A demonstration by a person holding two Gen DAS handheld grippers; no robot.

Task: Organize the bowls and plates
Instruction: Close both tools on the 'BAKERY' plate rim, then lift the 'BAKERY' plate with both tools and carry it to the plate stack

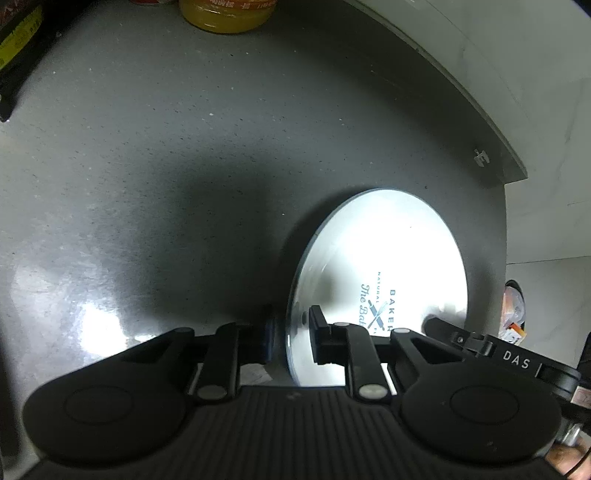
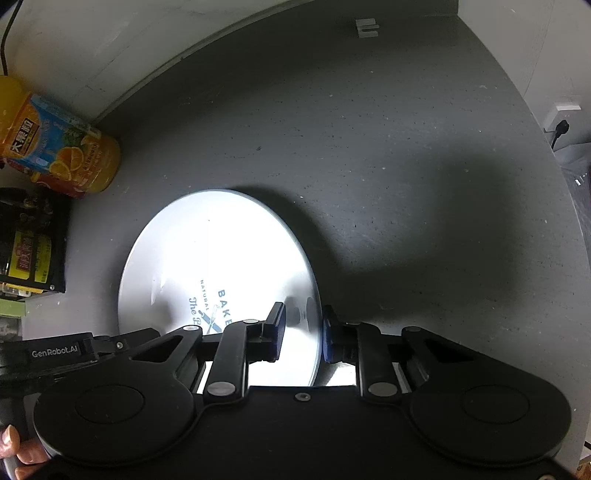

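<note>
A white plate [image 1: 388,240] [image 2: 214,236] with a blue bakery print lies flat on the grey counter [image 1: 147,166] [image 2: 406,166]. My left gripper [image 1: 291,326] points steeply down over the plate's left rim, with one finger [image 1: 267,339] outside the rim and the other on the plate's face. A thin gap shows between the outer pad and the rim. My right gripper [image 2: 303,319] straddles the opposite rim the same way. Its blue pad [image 2: 327,339] is close against the outside edge, and the inner pad stands slightly off the plate. Both jaws are narrow.
An orange juice bottle [image 2: 62,147] [image 1: 225,14] and a dark box [image 2: 33,251] stand at the counter's left end by the white wall. A small white clip [image 2: 366,27] [image 1: 481,157] lies near the back edge. A wall socket with a plug [image 2: 561,125] is at the right.
</note>
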